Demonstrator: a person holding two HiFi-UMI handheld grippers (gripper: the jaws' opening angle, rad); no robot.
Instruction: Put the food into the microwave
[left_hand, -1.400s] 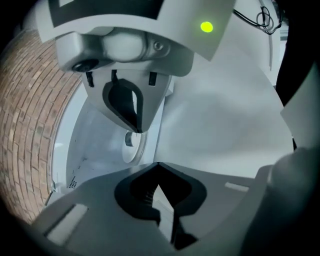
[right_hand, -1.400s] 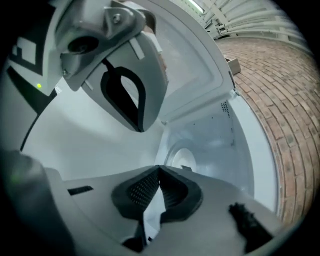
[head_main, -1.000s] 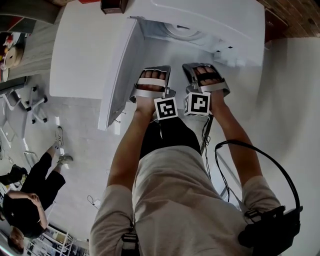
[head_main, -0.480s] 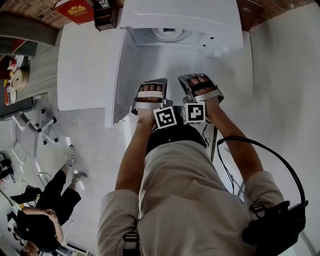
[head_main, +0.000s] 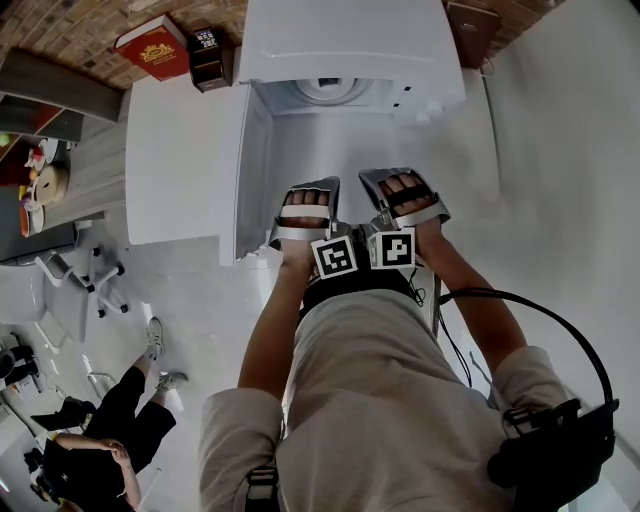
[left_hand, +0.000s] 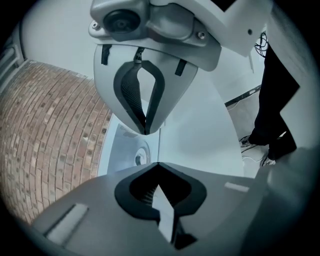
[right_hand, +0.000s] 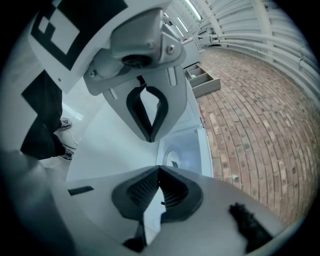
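microwave (head_main: 350, 40): door (head_main: 252, 170) hangs open | left tongs (head_main: 308, 200), right tongs (head_main: 405, 190): both together, empty, drawn back from microwave (drop-off probably done) | food: unclear, only a round plate (head_main: 325, 92) shows inside microwave

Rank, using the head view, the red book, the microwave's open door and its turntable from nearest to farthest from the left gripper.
1. The open door, just to the left of the left gripper.
2. The turntable, ahead, inside the microwave.
3. The red book, far left, beyond the door.
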